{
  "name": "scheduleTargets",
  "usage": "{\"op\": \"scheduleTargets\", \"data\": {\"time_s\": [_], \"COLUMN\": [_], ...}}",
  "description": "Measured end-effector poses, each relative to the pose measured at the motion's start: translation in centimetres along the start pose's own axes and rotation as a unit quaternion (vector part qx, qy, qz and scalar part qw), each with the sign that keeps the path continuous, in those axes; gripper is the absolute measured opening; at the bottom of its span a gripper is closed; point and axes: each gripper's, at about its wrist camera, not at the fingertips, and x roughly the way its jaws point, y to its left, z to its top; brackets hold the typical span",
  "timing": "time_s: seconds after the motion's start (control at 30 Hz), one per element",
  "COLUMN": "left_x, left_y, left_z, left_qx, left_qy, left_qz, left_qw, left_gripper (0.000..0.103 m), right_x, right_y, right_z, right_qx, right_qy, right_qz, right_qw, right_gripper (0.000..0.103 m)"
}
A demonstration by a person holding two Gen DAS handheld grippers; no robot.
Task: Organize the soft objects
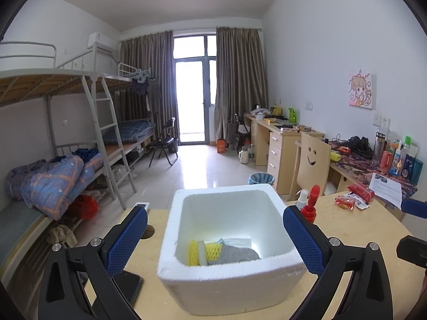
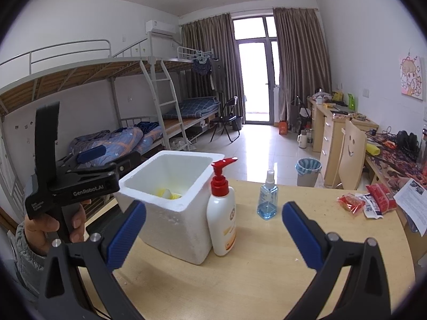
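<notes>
A white foam box [image 1: 226, 242] stands on the wooden table [image 1: 355, 229]; it also shows in the right wrist view [image 2: 170, 213]. Inside lie a yellow foam net [image 1: 206, 250], a grey cloth [image 1: 234, 254] and a white soft pack [image 1: 237, 240]. My left gripper [image 1: 214, 240] is open and empty, its blue pads either side of the box's near rim. It is also seen from the side in the right wrist view [image 2: 90, 157]. My right gripper [image 2: 213, 236] is open and empty, above the table in front of the box.
A white pump bottle with a red top [image 2: 222, 213] stands against the box's right side. A blue spray bottle [image 2: 267, 200] stands further right. Red snack packets [image 2: 365, 200] and a paper sheet [image 2: 413, 200] lie at the table's right. A phone [image 1: 128, 288] lies left of the box.
</notes>
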Motion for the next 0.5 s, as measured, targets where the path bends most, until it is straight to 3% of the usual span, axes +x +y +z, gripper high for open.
{"op": "scheduleTargets", "data": {"time_s": [0.5], "left_x": [-8.2], "left_y": [-0.2], "left_z": [-1.2], "left_qx": [0.009], "left_qy": [-0.035], "left_qz": [0.004], "left_qw": [0.9993], "left_gripper": [0.102], "right_x": [-5.2], "right_y": [3.2], "right_z": [-1.1], "right_qx": [-0.017], "right_qy": [-0.037], "right_qz": [0.000], "right_qw": [0.999], "right_gripper": [0.103]}}
